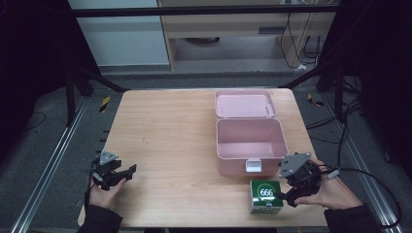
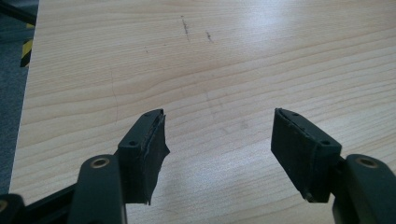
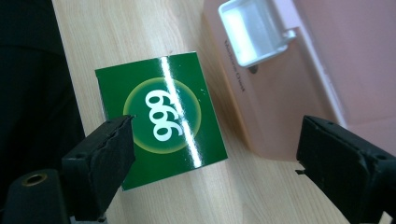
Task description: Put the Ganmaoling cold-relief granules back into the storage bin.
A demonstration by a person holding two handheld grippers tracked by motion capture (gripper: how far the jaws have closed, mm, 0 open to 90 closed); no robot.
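A green box (image 1: 266, 195) with "666" in a pale circle on its top lies near the table's front edge, just in front of the open pink case (image 1: 233, 167). My right gripper (image 1: 284, 187) sits right of the green box, pointing at it, jaws open. In the right gripper view the green box (image 3: 161, 119) lies ahead of the left jaw, the pink case (image 3: 280, 107) ahead of the right jaw, and the right gripper (image 3: 217, 128) grips nothing. My left gripper (image 1: 125, 174) rests at the front left, and the left gripper (image 2: 217, 135) stands open over bare wood.
The case's lid (image 1: 245, 104) lies folded back flat behind it, and a white latch (image 1: 253, 166) hangs on its front wall. The wooden table (image 1: 170, 136) is bare between the two hands. Dark frame rails run along both sides of the table.
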